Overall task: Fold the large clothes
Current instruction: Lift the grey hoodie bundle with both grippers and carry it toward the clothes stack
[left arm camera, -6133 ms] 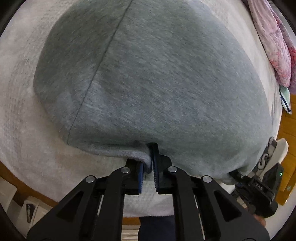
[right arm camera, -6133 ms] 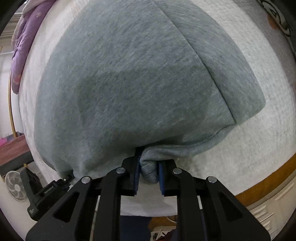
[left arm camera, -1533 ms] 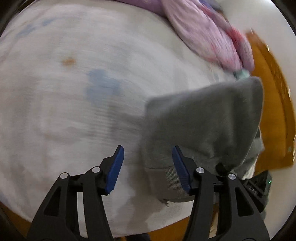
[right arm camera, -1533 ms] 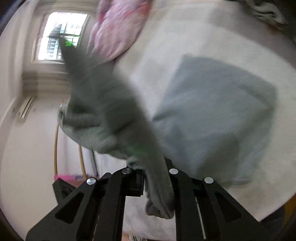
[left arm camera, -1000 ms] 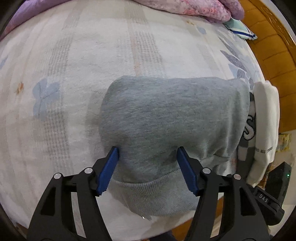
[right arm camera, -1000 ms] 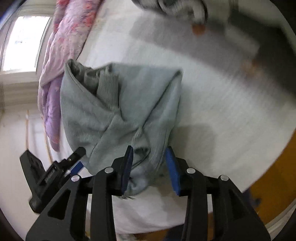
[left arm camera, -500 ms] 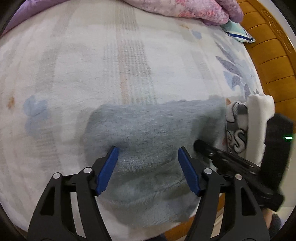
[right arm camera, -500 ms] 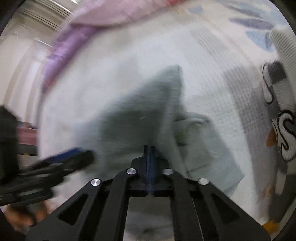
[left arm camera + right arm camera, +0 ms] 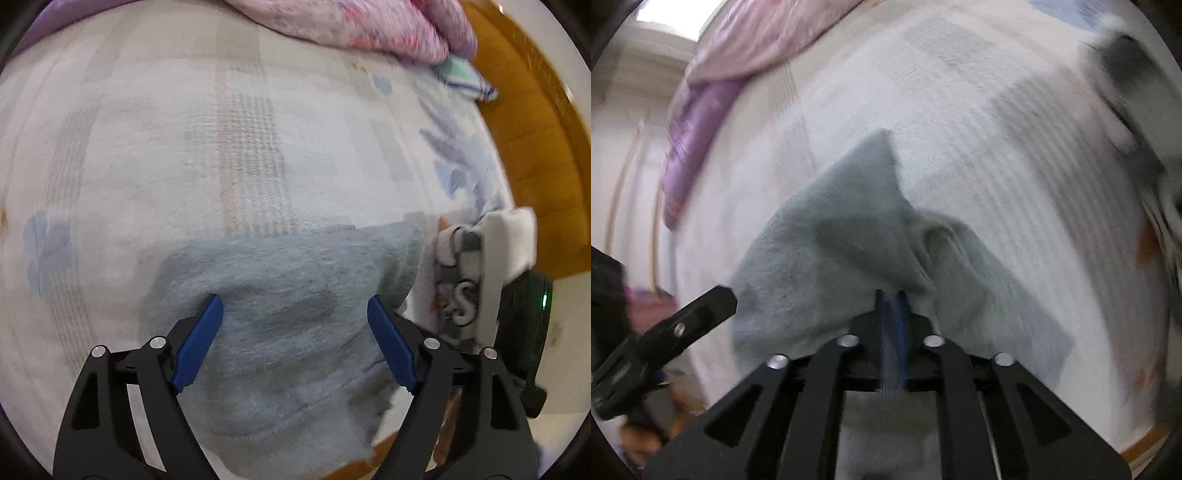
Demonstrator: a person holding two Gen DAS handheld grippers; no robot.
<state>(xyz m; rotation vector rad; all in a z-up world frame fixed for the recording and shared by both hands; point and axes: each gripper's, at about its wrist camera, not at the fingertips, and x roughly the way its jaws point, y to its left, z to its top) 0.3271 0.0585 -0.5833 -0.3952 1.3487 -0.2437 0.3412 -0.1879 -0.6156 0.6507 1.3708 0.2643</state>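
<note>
Grey sweatshirt (image 9: 288, 295) lies folded on the bed (image 9: 147, 147), long axis crosswise between the wide-open jaws of the left gripper (image 9: 295, 314). Right gripper (image 9: 891, 293), jaws closed together, sits at its near edge.

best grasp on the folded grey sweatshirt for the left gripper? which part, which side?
Probably the ribbed hem of the grey sweatshirt, the thick edge nearest the bed's front. The left gripper hangs open above the bundle, so drop onto that edge from the near side; the right gripper looks shut at its other end.
</note>
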